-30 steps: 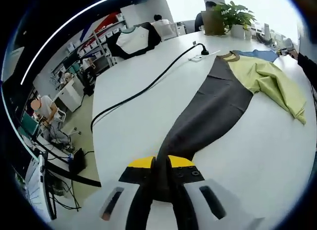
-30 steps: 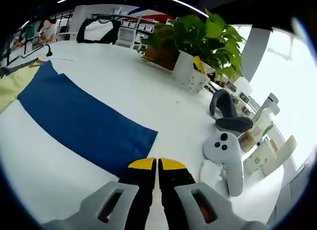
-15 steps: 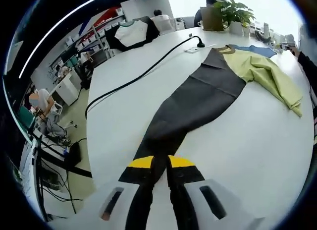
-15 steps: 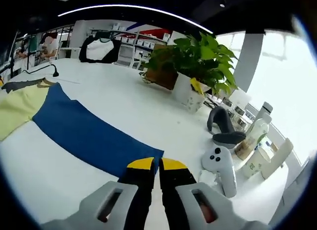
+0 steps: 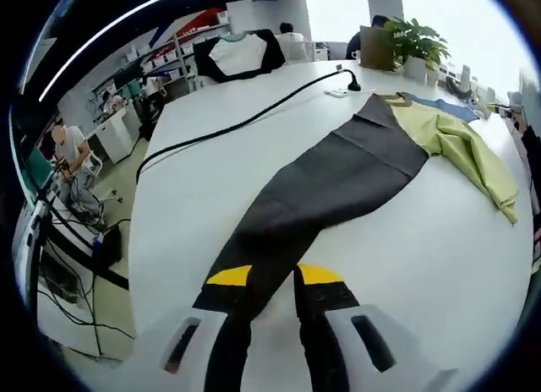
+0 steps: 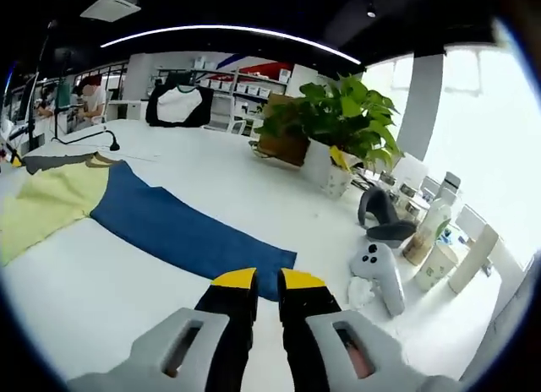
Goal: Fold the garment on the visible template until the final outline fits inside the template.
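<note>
A long-sleeved garment lies spread on the white table (image 5: 423, 265). Its black sleeve (image 5: 338, 172) runs from my left gripper (image 5: 274, 275) up to the yellow-green body (image 5: 456, 134). The jaws stand open with the sleeve's cuff lying between them. In the right gripper view the blue sleeve (image 6: 186, 231) stretches from the yellow-green body (image 6: 51, 202) toward my right gripper (image 6: 269, 279). Its jaws are slightly open, with the sleeve's end just beyond the tips. A bit of the blue sleeve (image 5: 448, 109) also shows past the body.
A black cable (image 5: 237, 126) crosses the table left of the black sleeve. The table's edge (image 5: 144, 240) drops off at the left. A potted plant (image 6: 338, 126), a grey headset (image 6: 380, 215), a white controller (image 6: 379, 269) and bottles (image 6: 435, 240) stand right of the blue sleeve.
Both grippers have drawn back along the sleeves and their jaws have parted. The left jaws, shut on the black cuff a second ago, now stand apart around it.
</note>
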Tool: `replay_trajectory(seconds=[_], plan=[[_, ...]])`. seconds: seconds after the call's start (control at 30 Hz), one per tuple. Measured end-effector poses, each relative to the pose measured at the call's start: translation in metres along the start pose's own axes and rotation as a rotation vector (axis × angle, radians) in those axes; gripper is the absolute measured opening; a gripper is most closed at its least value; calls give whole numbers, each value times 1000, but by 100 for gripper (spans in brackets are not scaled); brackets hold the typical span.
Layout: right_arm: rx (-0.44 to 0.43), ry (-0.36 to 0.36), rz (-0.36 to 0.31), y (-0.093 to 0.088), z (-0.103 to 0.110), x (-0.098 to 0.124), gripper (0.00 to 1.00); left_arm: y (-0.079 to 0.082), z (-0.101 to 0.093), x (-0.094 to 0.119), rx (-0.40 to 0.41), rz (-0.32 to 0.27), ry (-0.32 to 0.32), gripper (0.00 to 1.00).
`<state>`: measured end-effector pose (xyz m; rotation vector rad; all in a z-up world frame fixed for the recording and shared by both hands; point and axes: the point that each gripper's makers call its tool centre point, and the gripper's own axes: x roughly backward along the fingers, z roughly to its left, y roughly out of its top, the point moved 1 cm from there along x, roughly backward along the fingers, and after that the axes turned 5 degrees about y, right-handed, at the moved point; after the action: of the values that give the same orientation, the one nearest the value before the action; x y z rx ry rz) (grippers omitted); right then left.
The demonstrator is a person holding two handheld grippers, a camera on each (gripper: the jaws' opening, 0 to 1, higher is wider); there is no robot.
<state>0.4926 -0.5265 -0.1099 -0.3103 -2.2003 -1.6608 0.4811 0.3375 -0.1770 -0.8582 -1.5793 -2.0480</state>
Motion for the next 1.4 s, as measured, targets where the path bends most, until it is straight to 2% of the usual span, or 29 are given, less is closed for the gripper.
replay_trajectory(seconds=[0.13,0.5,0.57,0.6,0.63,0.67,0.7,0.83,0.93,1.03,1.13,1.3,1.4], plan=[[-30,-12,-33,-2,5,13,17,3,0,-2,47,-8,-13,19],[-52,47,-71,-4,36,38,27,2,-2,-7,115,-10,-22,18],[-54,52,-74,-4,41,42,29,3,-5,-8,115,-18,-29,15],[-58,55,-80,-4,45,45,29,3,-16,-7,167,-16,-86,11],[-63,58,-86,-4,48,47,29,3,-10,-9,175,-20,-52,8],[-72,64,-93,-4,52,49,29,3,-9,-9,147,-19,-43,1],[-77,69,-96,-4,54,50,29,3,-10,-7,140,-21,-47,2],[-94,90,-104,-4,63,56,29,2,-10,-6,162,8,-64,1],[-99,87,-111,-3,64,62,29,-4,-13,1,146,70,-109,1],[-92,82,-110,-3,65,66,30,-8,-17,5,153,104,-155,1],[-85,89,-104,-3,69,68,32,-12,-20,10,148,126,-170,1],[-87,94,-108,-1,74,70,36,-17,-33,18,177,121,-211,1],[-84,96,-105,0,75,70,37,-20,-38,22,161,119,-214,1]])
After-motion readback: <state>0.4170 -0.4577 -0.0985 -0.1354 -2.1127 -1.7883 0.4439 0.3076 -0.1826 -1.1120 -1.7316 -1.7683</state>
